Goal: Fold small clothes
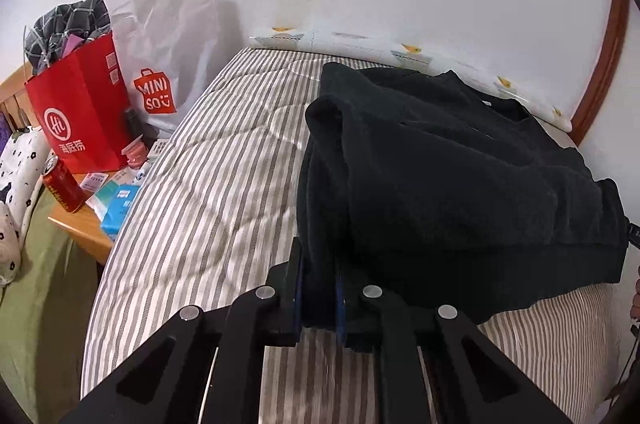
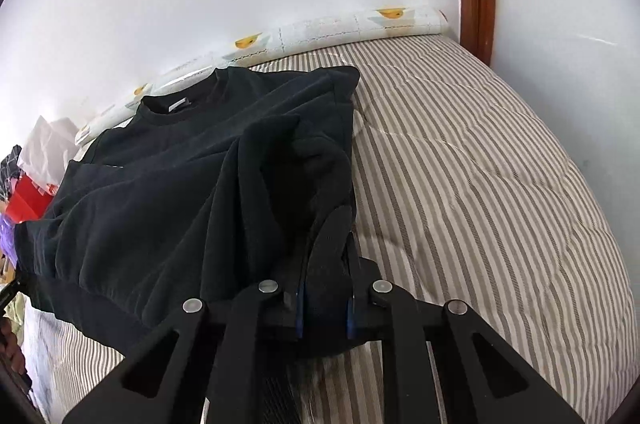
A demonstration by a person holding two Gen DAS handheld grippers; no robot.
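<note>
A black long-sleeved cotton sweatshirt (image 1: 460, 160) lay on the grey-and-white striped quilted bed cover (image 1: 224, 152), collar toward the wall. The left gripper (image 1: 319, 288) pinched its left bottom corner; the right gripper (image 2: 326, 298) clamped the right corner, hem lifted between them.

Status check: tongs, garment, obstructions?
Left tongs shut on black sweatshirt. Right tongs shut on it too. Hem lifted off striped bed. Nothing in the way.

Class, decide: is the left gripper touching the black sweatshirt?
Touching. The left wrist view shows the left gripper with its jaws shut on a bunched fold of the black sweatshirt.
</note>
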